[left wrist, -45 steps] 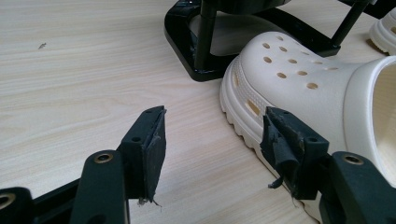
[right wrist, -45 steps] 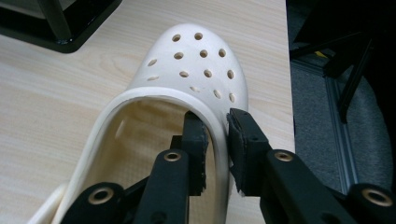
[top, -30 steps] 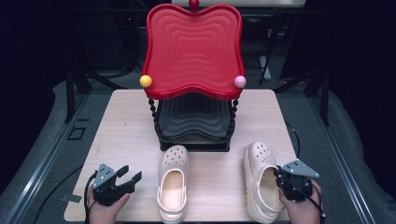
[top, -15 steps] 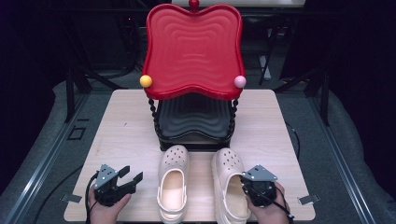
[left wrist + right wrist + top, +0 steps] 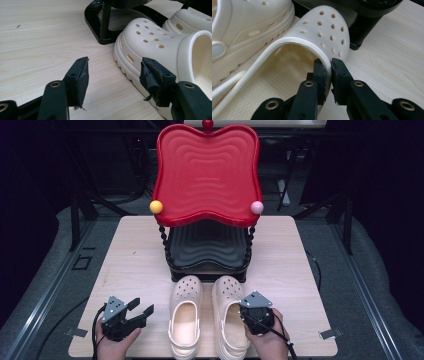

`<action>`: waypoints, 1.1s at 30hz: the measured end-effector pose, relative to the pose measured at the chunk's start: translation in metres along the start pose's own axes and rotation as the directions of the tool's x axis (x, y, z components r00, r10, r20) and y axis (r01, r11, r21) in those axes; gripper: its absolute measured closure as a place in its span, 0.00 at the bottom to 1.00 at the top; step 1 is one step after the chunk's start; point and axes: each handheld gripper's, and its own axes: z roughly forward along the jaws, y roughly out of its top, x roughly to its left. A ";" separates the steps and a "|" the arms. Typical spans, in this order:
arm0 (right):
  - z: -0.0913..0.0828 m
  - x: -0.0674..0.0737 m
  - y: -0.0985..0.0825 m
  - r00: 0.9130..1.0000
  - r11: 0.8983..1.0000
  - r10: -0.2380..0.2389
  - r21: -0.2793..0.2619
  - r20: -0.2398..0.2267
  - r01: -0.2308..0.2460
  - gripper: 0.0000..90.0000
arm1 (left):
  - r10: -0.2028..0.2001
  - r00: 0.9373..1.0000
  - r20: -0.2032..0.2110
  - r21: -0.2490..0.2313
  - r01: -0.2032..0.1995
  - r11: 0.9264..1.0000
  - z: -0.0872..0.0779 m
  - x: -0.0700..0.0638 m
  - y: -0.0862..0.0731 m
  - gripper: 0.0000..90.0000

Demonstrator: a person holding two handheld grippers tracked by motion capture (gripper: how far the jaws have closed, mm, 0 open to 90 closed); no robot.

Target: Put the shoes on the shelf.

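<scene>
Two cream clogs lie side by side at the table's near edge, toes toward a tiered stand. The left clog [image 5: 185, 320] [image 5: 155, 42] [image 5: 252, 22] rests free. My right gripper [image 5: 246, 314] [image 5: 330, 66] is shut on the right side wall of the right clog [image 5: 227, 320] [image 5: 322, 27], one pad inside the shoe and one outside. To the left of the left clog, my left gripper [image 5: 142, 312] [image 5: 113, 75] is low over the table, open, with nothing between its jaws.
A stand with a red wavy top tray [image 5: 207, 175] and a black lower tray [image 5: 207, 245] rises just behind the clogs' toes, with its black base [image 5: 100, 30] close to the left clog. The wooden table [image 5: 130, 260] has bare room on both sides.
My right gripper has slid left with the right clog in it, bringing the shoe close beside the left clog. The left gripper has stayed where it was.
</scene>
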 end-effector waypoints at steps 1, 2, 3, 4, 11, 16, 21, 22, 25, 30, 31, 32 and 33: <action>0.001 0.001 0.001 1.000 1.000 0.001 0.003 0.000 -0.001 0.91 | 0.001 1.000 0.001 0.001 -0.001 1.000 0.000 0.000 0.000 0.45; 0.002 0.002 0.002 1.000 1.000 0.000 0.000 0.009 0.000 0.91 | 0.002 1.000 0.002 0.003 -0.002 1.000 0.000 0.000 0.000 0.45; 0.003 0.003 0.003 1.000 1.000 0.009 0.009 0.013 -0.009 0.91 | 0.003 1.000 0.003 0.000 -0.003 1.000 0.001 -0.001 0.000 0.45; 0.003 0.003 0.003 1.000 1.000 0.009 0.009 0.013 -0.009 0.91 | 0.002 1.000 0.007 -0.001 -0.002 1.000 0.001 -0.001 0.000 0.45; 0.009 0.011 0.005 1.000 1.000 0.025 0.003 0.001 -0.025 0.86 | 0.014 1.000 0.020 0.005 -0.014 1.000 0.002 -0.005 0.000 0.45; 0.011 0.015 0.004 1.000 1.000 0.012 -0.021 -0.020 -0.012 0.83 | 0.031 0.999 0.029 -0.001 -0.031 1.000 0.002 -0.009 0.001 0.45; 0.005 0.012 0.000 0.999 0.997 0.010 -0.073 -0.041 -0.013 0.76 | 0.044 0.996 0.077 -0.013 -0.043 0.999 0.001 -0.017 0.005 0.45; 0.002 0.011 -0.001 0.999 0.997 0.003 -0.082 -0.046 -0.007 0.75 | 0.049 0.995 0.090 -0.018 -0.048 0.999 0.002 -0.020 0.006 0.46; -0.001 0.009 -0.006 0.999 0.992 0.009 -0.127 -0.036 -0.014 0.72 | 0.072 0.990 0.118 -0.017 -0.070 0.997 0.003 -0.029 0.008 0.46; -0.001 0.006 -0.016 0.999 0.994 0.018 -0.109 -0.046 -0.023 0.71 | 0.091 0.986 0.140 -0.002 -0.092 0.996 0.009 -0.044 0.010 0.46; 0.000 0.005 -0.018 0.998 0.996 0.031 -0.083 -0.054 -0.035 0.70 | 0.094 0.984 0.149 -0.001 -0.095 0.996 0.012 -0.048 0.011 0.46; 0.000 0.004 -0.019 0.997 0.996 0.042 -0.080 -0.063 -0.047 0.70 | 0.094 0.984 0.149 -0.001 -0.095 0.996 0.012 -0.048 0.011 0.46; 0.001 0.004 -0.020 0.996 0.995 0.049 -0.078 -0.068 -0.054 0.70 | 0.093 0.984 0.150 0.003 -0.094 0.996 0.014 -0.050 0.011 0.46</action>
